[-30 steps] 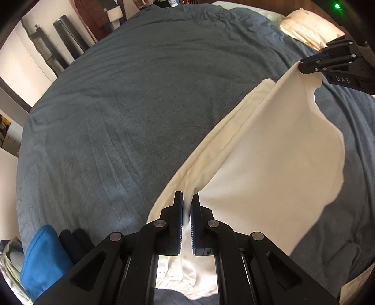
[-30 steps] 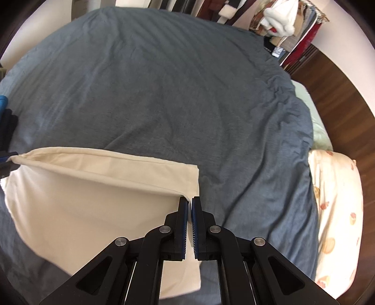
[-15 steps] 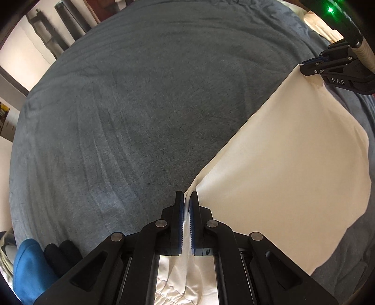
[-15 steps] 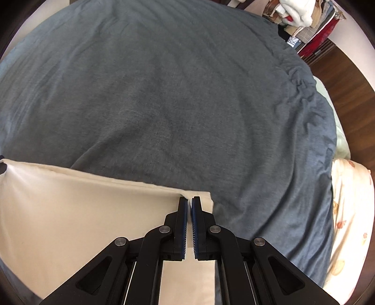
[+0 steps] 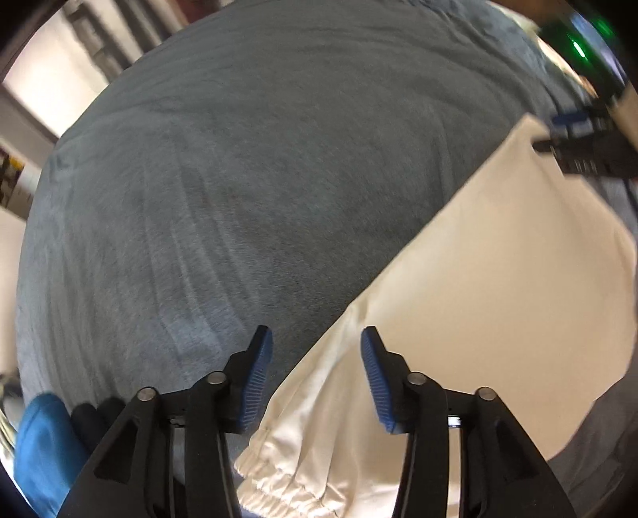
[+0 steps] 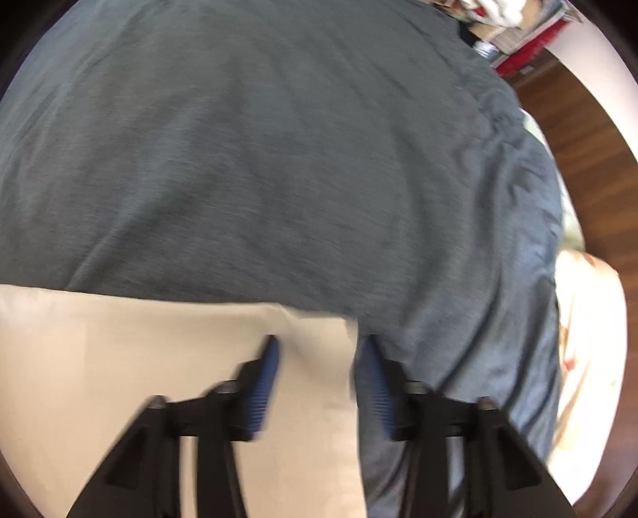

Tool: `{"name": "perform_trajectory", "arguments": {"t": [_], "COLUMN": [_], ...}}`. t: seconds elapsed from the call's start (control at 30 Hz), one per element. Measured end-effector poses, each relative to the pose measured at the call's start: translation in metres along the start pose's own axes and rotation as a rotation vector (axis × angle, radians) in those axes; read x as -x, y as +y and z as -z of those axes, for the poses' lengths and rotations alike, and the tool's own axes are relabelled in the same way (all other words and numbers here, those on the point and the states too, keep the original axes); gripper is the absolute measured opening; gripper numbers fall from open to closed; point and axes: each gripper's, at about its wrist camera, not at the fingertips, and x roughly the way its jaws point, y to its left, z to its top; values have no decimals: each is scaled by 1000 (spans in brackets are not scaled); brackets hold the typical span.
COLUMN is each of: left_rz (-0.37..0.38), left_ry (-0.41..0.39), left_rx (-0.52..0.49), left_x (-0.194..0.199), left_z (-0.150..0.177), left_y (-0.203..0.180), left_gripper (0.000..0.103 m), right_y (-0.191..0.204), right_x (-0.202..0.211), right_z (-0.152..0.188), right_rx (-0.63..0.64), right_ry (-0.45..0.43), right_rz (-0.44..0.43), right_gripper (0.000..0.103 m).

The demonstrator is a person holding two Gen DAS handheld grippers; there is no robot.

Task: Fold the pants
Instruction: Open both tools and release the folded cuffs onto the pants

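The cream pants (image 5: 478, 287) lie folded flat on the grey-blue bedcover (image 5: 239, 179). My left gripper (image 5: 317, 350) is open, its blue pads either side of the pants' folded edge near the elastic waistband (image 5: 279, 482). My right gripper (image 6: 319, 358) is open over the other end of the pants (image 6: 159, 378), at their corner. The right gripper also shows in the left wrist view (image 5: 578, 155), at the pants' far corner.
A blue garment (image 5: 40, 446) and a dark item (image 5: 95, 418) lie at the bed's left edge. A patterned pillow (image 6: 586, 358) lies at the right. Wooden floor (image 6: 578, 139) and a pile of things (image 6: 514, 24) are beyond the bed.
Both grippers were shut on the pants' edge; both have now opened and let the pants go onto the bedcover.
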Motion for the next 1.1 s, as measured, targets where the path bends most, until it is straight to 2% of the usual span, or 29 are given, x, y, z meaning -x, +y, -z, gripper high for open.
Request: {"name": "perform_trajectory", "arguments": {"t": [0.1,0.23,0.43,0.6,0.8,0.87,1.0,1.1], "left_rz": [21,42,70,146,176,181,163,163], "left_ry": [-40,-106,-214,-285,-301,-291,-273,-251], "left_rx": [91,178,126,125,100,74,-23,-65], "left_x": [21,55,109,136,136,130,114,102], "left_z": [5,17,30,35,40,41,44,49], "left_y": [14,22,-9,-39,-92,-109,-143,-160], "left_gripper": [54,56,56,58,58,58,58,58], "right_y": [-13,-30,-45,-60,-80,-87,-93,-93], "right_x": [11,44,91,117,110,98,76,61], "right_z": [12,37,77,128,175,186,202,214], "right_rx": [-65,-167,-286,-393,-514,-559,-616,-636], "right_ry": [4,-45,-158,-223,-233,-217,-192,-173], "right_rz": [-14,-61,-153,-246,-327,-363,-390,-396], "right_gripper": [48,48,48,48,48,48,42,41]}}
